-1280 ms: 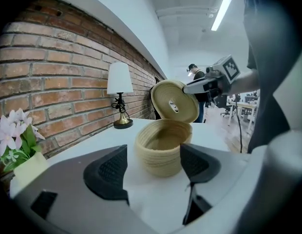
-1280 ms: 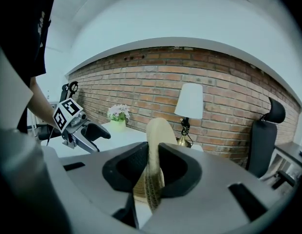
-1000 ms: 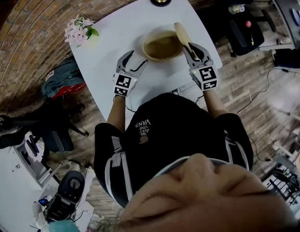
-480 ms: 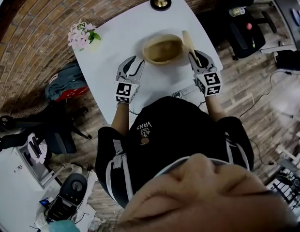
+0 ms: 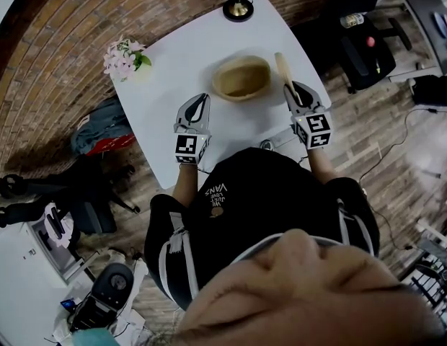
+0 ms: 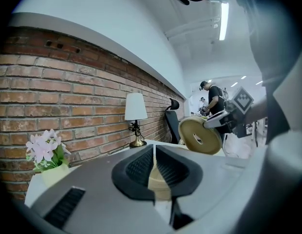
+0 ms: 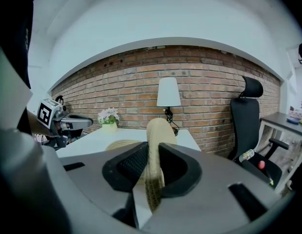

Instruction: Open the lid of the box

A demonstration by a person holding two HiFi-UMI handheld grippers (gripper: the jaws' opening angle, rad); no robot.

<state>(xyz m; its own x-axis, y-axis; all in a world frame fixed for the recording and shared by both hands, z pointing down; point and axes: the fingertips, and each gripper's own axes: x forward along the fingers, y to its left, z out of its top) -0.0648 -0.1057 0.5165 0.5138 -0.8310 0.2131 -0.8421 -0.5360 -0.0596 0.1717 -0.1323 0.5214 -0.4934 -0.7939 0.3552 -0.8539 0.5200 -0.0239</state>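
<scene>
1. The left tongs (image 5: 196, 101) sit left of centre in the head view, over the bare white bench (image 5: 166, 85). In the left gripper view (image 6: 154, 149) their jaws have just been closing and now meet, leaving only a hairline slit with nothing between them.
2. The right tongs (image 5: 294, 89), at centre right, are clamped on the lid (image 5: 282, 65), which shows there edge-on as a thin tan strip.
3. In the right gripper view the pads (image 7: 134, 165) press both faces of the lid (image 7: 160, 128). Its lower part is sunk out of sight between them.
4. In the left gripper view the lid (image 6: 199, 135) appears at the right as a full round disc, held up off the bench.
5. The box (image 5: 241, 78), round and woven, stands open at upper centre of the bench, between the two tongs and apart from both. Its inside is too dim to make out.
6. The left gripper view shows only a tan sliver of the box (image 6: 160, 183) behind the jaws. The right gripper view shows its rim (image 7: 121, 144) just left of the lid, with the rest hidden.
7. The lamp (image 5: 238, 6) at the top has its shade cut off by the frame edge, and the flowers (image 5: 122, 55) stand at the upper left corner.
8. The bench's near edge is hidden under the person's dark top (image 5: 245, 215).
</scene>
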